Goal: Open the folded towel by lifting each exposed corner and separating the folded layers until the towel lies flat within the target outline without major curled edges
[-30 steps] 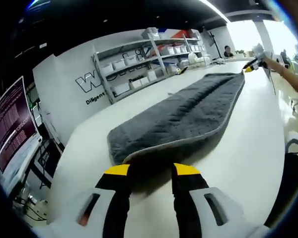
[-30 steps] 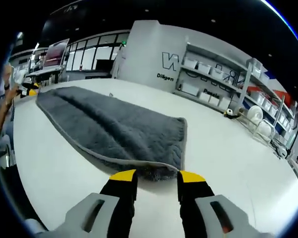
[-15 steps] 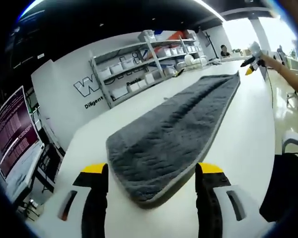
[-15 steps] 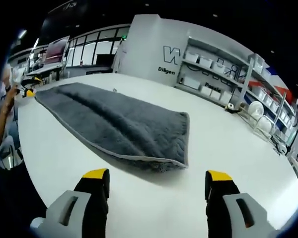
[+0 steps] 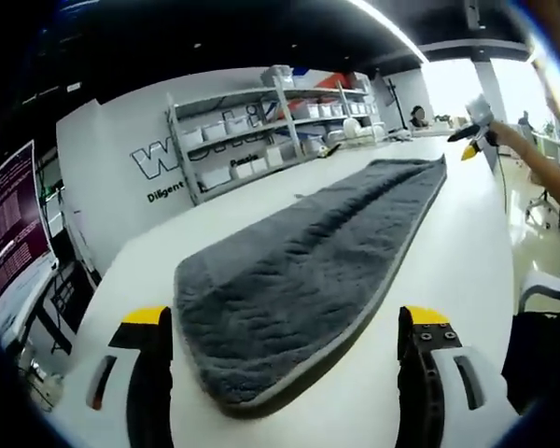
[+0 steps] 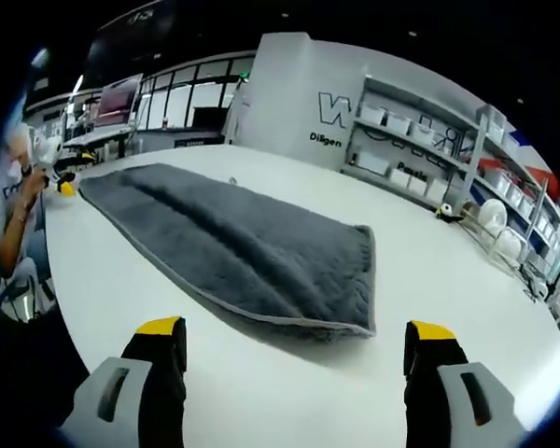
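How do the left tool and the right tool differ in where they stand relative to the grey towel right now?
The left tool straddles one end of the grey towel, whose rounded edge lies between its jaws. The right tool stands short of the towel's other end, bare white table between its jaws. Both are wide open and grip nothing.
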The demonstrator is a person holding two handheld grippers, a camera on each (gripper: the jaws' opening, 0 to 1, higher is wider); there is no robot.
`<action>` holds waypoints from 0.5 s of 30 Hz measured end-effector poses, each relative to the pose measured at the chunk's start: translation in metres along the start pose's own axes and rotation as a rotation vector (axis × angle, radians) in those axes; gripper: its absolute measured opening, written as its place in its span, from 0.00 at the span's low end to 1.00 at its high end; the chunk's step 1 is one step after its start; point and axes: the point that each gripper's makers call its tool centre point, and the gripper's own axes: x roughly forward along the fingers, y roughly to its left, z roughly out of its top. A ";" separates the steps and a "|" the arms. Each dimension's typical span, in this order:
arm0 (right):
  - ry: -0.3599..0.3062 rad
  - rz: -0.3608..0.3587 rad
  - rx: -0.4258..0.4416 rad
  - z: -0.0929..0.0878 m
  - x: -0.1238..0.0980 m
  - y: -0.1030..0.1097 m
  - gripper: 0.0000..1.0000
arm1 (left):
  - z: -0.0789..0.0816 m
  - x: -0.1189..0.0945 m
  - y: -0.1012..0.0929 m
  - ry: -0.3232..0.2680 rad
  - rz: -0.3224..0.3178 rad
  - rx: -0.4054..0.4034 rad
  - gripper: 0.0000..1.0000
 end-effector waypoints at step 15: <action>-0.068 0.286 -0.085 0.057 0.047 0.118 0.96 | 0.031 0.023 -0.037 -0.070 -0.111 -0.016 0.97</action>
